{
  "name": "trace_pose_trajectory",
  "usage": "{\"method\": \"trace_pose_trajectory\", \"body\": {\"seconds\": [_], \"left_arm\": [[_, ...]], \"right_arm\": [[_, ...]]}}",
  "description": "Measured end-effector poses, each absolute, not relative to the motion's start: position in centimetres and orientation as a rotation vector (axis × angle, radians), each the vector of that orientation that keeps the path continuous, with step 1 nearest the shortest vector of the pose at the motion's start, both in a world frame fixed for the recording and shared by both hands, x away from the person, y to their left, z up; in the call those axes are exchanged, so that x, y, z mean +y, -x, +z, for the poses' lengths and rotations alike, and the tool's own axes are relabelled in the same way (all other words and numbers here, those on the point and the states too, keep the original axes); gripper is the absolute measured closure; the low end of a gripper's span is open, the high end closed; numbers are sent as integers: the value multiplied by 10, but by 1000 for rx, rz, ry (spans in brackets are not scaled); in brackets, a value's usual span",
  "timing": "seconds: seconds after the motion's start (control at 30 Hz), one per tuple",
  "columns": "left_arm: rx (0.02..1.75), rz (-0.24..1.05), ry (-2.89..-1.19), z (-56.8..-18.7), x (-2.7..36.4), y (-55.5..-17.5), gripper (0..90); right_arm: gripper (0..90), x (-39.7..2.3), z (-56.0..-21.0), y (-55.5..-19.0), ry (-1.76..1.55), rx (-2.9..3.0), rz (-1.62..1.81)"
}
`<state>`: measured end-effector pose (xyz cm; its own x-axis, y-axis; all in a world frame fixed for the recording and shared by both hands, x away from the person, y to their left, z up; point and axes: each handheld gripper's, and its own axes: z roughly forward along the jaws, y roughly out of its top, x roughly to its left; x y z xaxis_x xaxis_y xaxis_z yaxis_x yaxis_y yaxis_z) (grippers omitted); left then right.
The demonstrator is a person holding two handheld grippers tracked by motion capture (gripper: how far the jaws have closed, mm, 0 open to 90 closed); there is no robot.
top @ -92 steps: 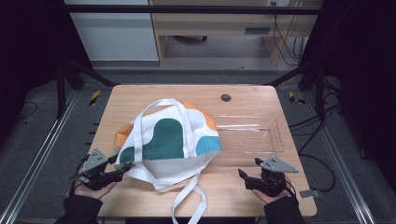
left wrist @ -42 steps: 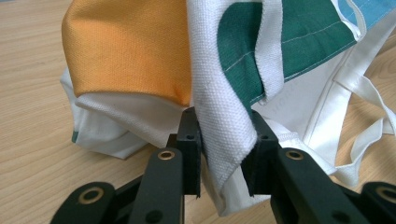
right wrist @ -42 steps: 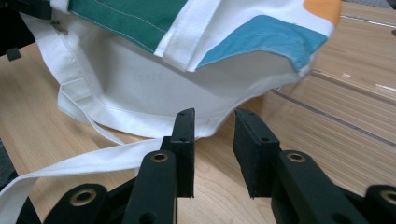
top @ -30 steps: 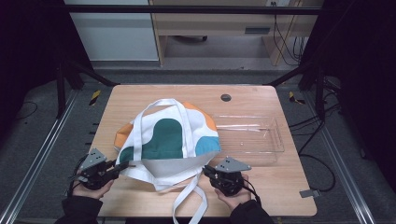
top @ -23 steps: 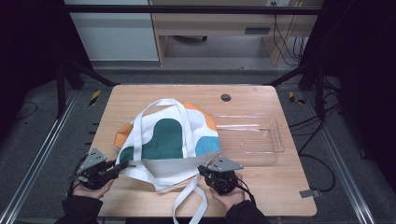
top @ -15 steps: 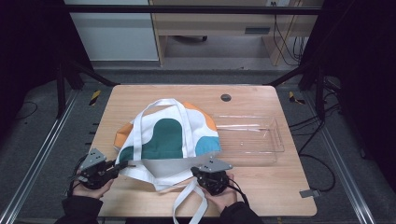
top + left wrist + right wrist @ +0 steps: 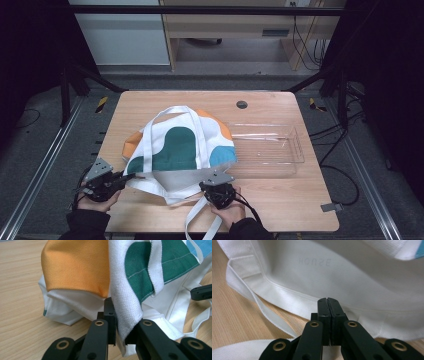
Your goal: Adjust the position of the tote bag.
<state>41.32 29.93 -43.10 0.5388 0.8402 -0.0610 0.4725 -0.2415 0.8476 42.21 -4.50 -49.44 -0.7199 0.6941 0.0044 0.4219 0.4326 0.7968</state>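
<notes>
Now pinned at its near left corner: bag, spread flat mid-table, left of a clear tray. Nipped there by the left gripper, jaws just closing further, narrow, with a white fold of cloth between the pads. Held tight together, by contrast, on the right gripper, pads meeting flush with no cloth seen between them, tips just short of the bag's white hem. Stretched left to right along the near side, that hem, from one gripper toward the other, long axis square across the right gripper's line of approach, cloth dead ahead of its tips. Nearer the free end of the hem, plainly, the right hand; likely needs jaws parted before any bite there.
</notes>
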Motion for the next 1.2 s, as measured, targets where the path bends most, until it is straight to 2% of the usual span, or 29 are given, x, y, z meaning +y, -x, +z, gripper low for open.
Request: {"method": "trace_pose_trajectory", "body": {"seconds": [1.2], "left_arm": [[1043,562,-1792,-417,298,-412,836]], "right_arm": [[900,-38,-505,-433,-962,2381,1128]]}}
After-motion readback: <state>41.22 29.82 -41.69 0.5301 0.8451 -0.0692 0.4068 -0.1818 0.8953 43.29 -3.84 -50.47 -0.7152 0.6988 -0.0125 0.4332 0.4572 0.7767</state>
